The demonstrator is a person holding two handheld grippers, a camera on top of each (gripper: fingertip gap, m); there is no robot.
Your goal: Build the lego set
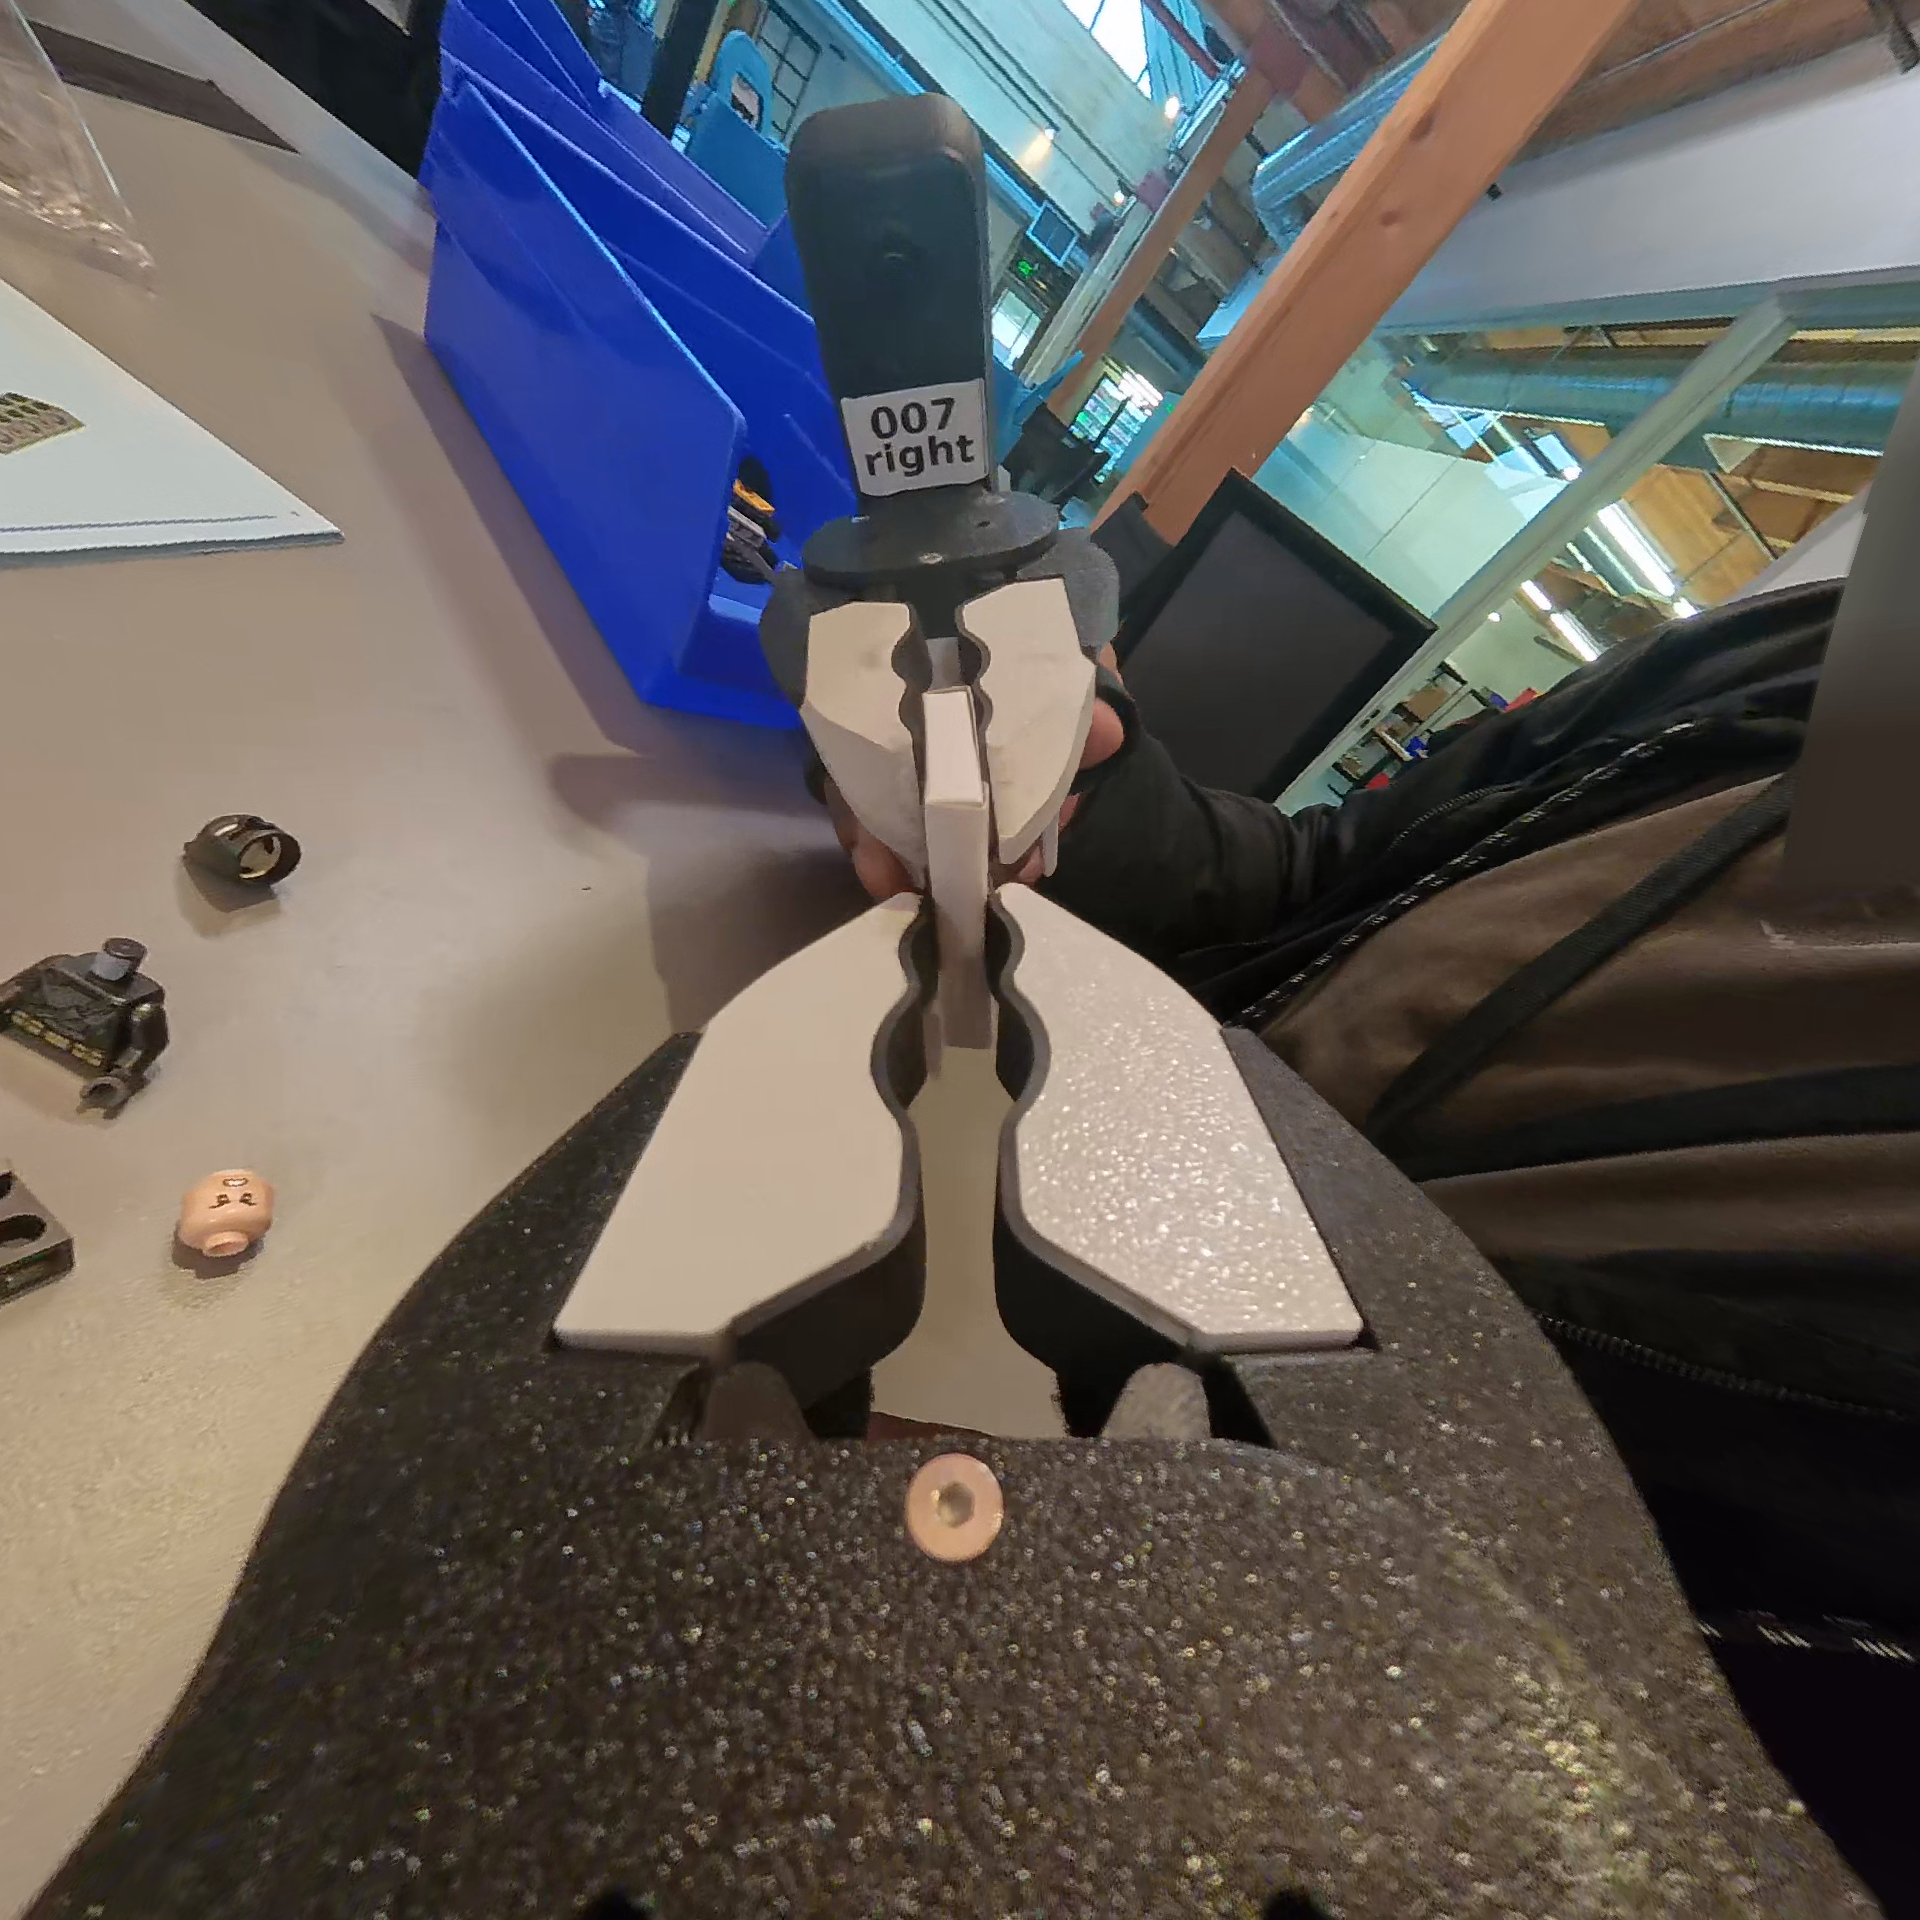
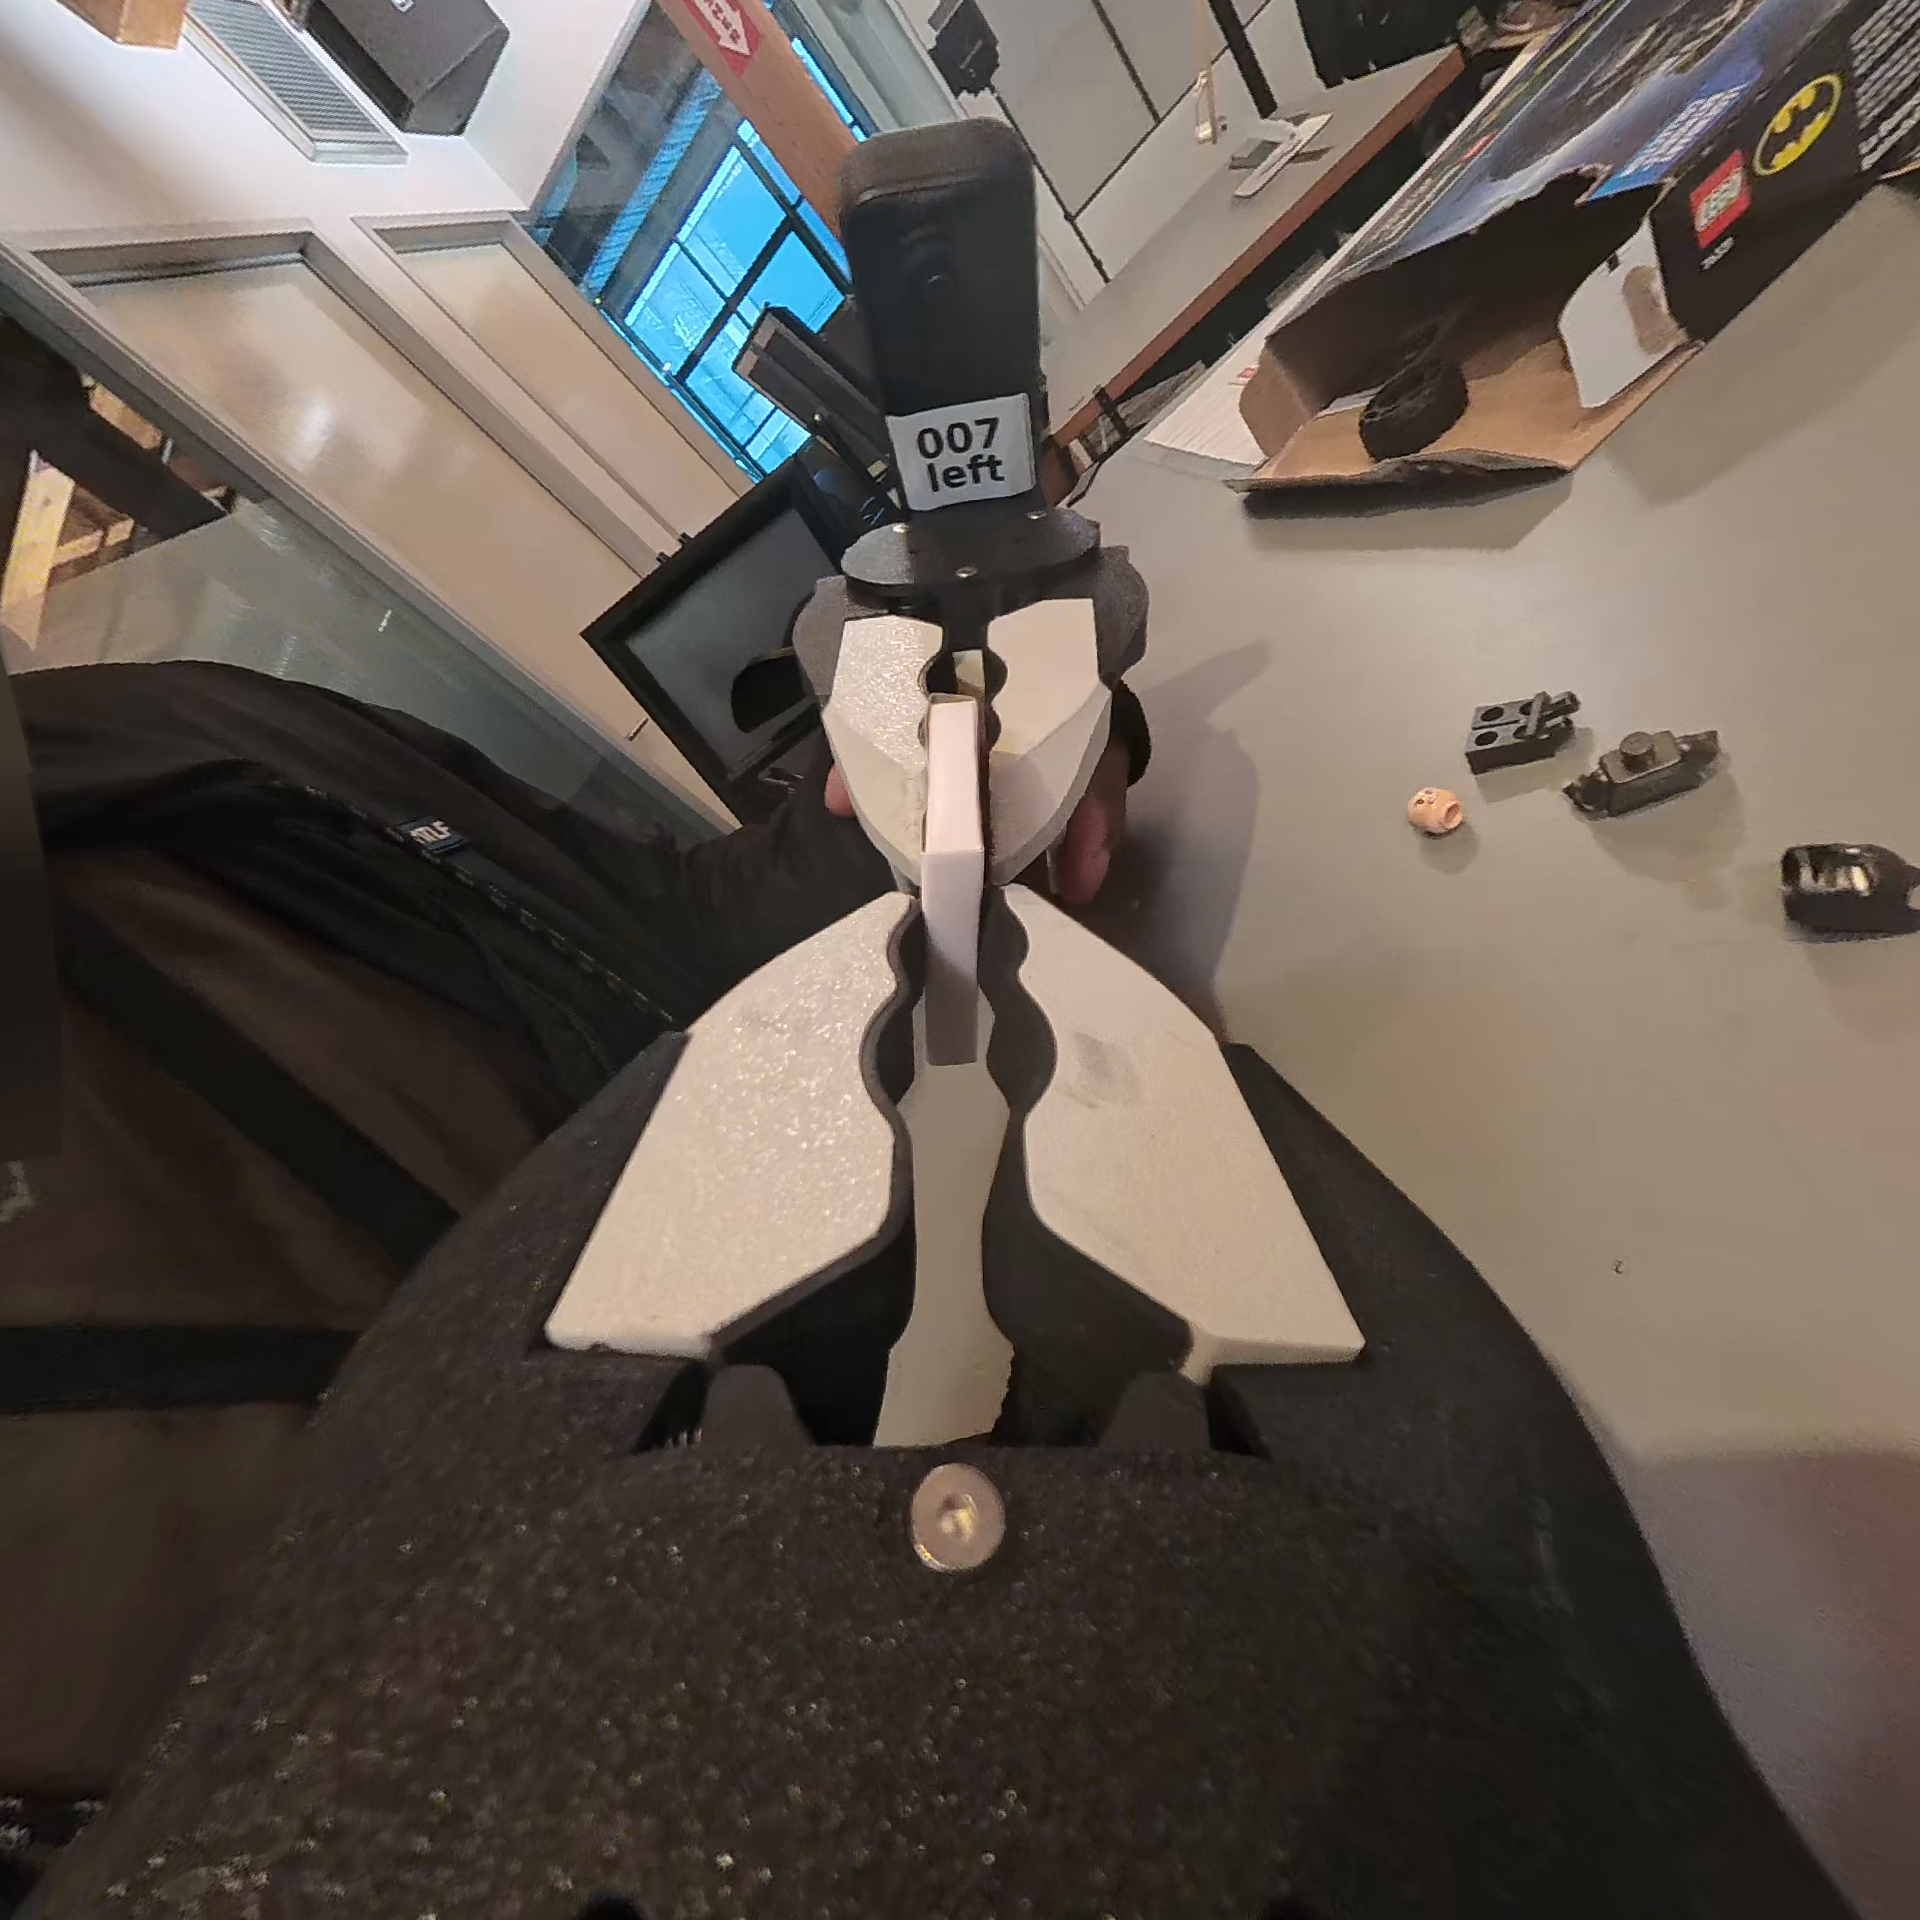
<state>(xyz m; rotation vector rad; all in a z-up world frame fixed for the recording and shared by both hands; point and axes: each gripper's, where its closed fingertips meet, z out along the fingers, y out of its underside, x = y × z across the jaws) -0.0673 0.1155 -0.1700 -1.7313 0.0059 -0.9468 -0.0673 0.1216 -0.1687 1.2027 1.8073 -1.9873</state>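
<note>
A thin, flat, white rectangular plate [image 1: 956,831], seemingly stiff plastic, is held edge-on in mid-frame, bridged between the two grippers, which face each other tip to tip. It is judged light and rigid, with smooth faces that may slip under a weak pinch; the broad flat faces are the natural places to take hold, and that is where the pads bear.

The left gripper [image 1: 961,925] is closed on the near end of the plate, whose lower end reaches back between the scalloped dark pads. In the right wrist view the right gripper [image 2: 951,914] is likewise pinched onto the plate [image 2: 954,862], its pale fingers [image 2: 790,1091] drawn nearly together, with only the plate's thickness between them. Each gripper is seen from the other's camera, in the upper centre of the frame, clamped on the far end.

At the left edge of the left wrist view, small toy parts lie on the grey table [image 1: 416,831]: a tan minifigure head [image 1: 227,1207], a black minifigure torso [image 1: 88,1023] and a black helmet piece [image 1: 241,854]. Blue plastic bins [image 1: 582,343] are stacked at upper left. An opened printed cardboard box [image 2: 1558,312] lies at the upper right of the right wrist view.
</note>
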